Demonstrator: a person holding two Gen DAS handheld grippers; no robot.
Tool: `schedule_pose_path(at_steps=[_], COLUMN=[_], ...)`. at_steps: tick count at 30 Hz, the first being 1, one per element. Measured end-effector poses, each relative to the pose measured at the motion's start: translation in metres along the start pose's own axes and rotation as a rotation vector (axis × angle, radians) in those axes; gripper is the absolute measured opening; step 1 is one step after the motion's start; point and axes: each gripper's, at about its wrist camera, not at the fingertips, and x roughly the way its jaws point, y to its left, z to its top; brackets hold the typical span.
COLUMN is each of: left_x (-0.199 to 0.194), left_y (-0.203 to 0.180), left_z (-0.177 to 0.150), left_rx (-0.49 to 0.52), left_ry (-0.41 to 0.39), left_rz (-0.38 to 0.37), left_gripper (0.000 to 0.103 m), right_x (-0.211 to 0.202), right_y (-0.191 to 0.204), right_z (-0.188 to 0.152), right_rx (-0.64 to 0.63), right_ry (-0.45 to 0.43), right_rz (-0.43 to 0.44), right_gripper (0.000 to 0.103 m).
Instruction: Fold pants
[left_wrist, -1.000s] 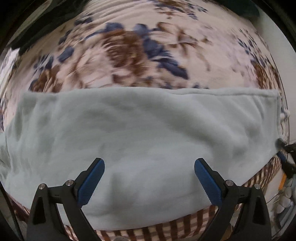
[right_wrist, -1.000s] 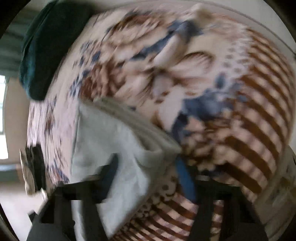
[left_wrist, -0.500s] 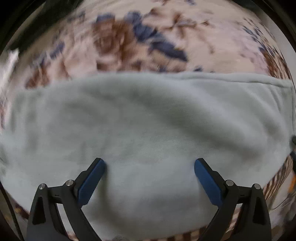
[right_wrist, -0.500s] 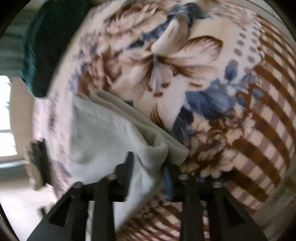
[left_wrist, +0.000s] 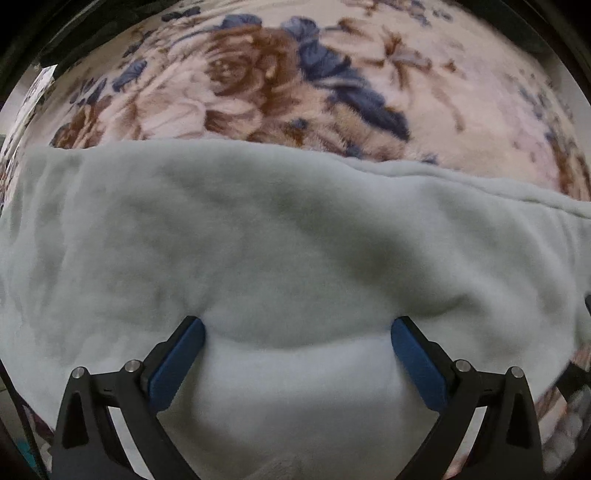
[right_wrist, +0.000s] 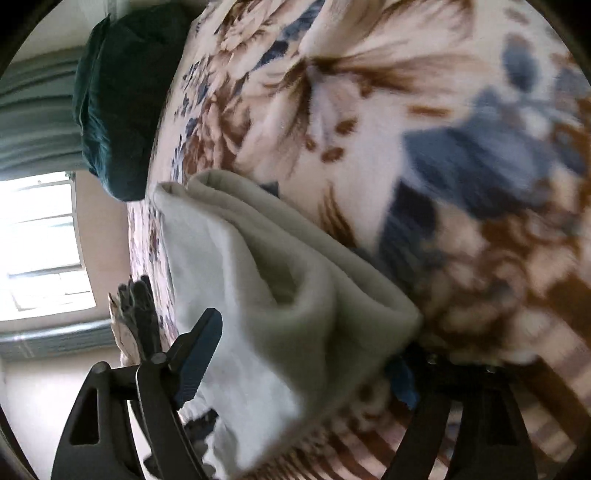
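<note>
Now that the right gripper (right_wrist: 306, 354) has just sprung wide, releasing the pants (left_wrist: 295, 258), they lie folded near the blanket (left_wrist: 258, 92) edge; left gripper (left_wrist: 297, 332), wide too, presses down on them.

The left gripper (left_wrist: 297, 338) pointed straight down, its jaws spread wide and its two blue pads (left_wrist: 177, 363) pressed tip-first into the pale pants (left_wrist: 295, 236) — the cloth dimpled under each tip and bulged between them, but neither pad pinched it. The right gripper (right_wrist: 306, 354) was angled downward at a slant, and its jaws had just been opening. A folded corner of the pants lay between them; the left-hand pad (right_wrist: 197, 356) stood clear of the fabric, while the other finger was mostly hidden behind the fold — only a sliver of blue showed there. Nothing was clamped in either gripper.
</note>
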Motion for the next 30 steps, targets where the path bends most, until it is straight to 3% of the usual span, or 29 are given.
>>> schedule_pose_path(at_steps=[2, 4, 5, 6, 7, 8, 10, 13, 16, 19, 24, 27, 30], left_x=[-0.011, -0.018, -0.02, -0.022, -0.023, -0.026, -0.032, -0.046, -0.054, -0.062, -0.084, -0.094, -0.105], left_y=[0.003, 0.005, 0.005, 0.005, 0.008, 0.006, 0.014, 0.027, 0.05, 0.075, 0.108, 0.137, 0.17], left_z=[-0.003, -0.003, -0.003, -0.004, -0.004, -0.002, -0.001, -0.001, 0.001, 0.001, -0.013, -0.013, -0.012], left_rx=[-0.007, -0.009, -0.001, 0.008, 0.012, 0.017, 0.013, 0.011, -0.01, -0.066, -0.097, -0.067, -0.069], left_ry=[-0.012, -0.022, -0.026, -0.029, -0.03, -0.03, -0.032, -0.061, -0.068, -0.066, -0.083, -0.089, -0.093], left_rz=[-0.007, -0.02, -0.012, 0.005, 0.009, 0.012, 0.017, 0.02, 0.018, 0.004, 0.049, 0.122, 0.149], left_gripper=[0.103, 0.103, 0.103, 0.103, 0.103, 0.103, 0.103, 0.103, 0.103, 0.103, 0.103, 0.103, 0.103], right_x=[0.007, 0.018, 0.023, 0.037, 0.051, 0.062, 0.057, 0.033, 0.034, 0.039, 0.028, 0.032, 0.038], right_y=[0.01, 0.029, 0.037, 0.046, 0.048, 0.044, 0.027, 0.025, 0.008, 0.024, 0.088, 0.134, 0.171], right_z=[0.0, -0.005, -0.006, -0.007, -0.006, -0.005, 0.0, -0.005, -0.01, -0.016, -0.043, -0.077, -0.112], right_rx=[-0.007, -0.026, -0.063, -0.112, -0.125, -0.115, -0.015, -0.029, 0.069, 0.009, -0.147, -0.236, -0.292], right_ry=[-0.008, -0.017, -0.017, 0.002, 0.027, 0.03, -0.02, -0.14, -0.135, -0.136, -0.191, -0.22, -0.235], right_rz=[0.097, 0.249, 0.233, 0.144, 0.091, 0.017, 0.026, -0.009, 0.061, 0.044, 0.023, -0.014, -0.041], right_gripper=[0.078, 0.075, 0.075, 0.074, 0.059, 0.027, 0.022, 0.021, 0.021, 0.021, 0.021, 0.021, 0.021])
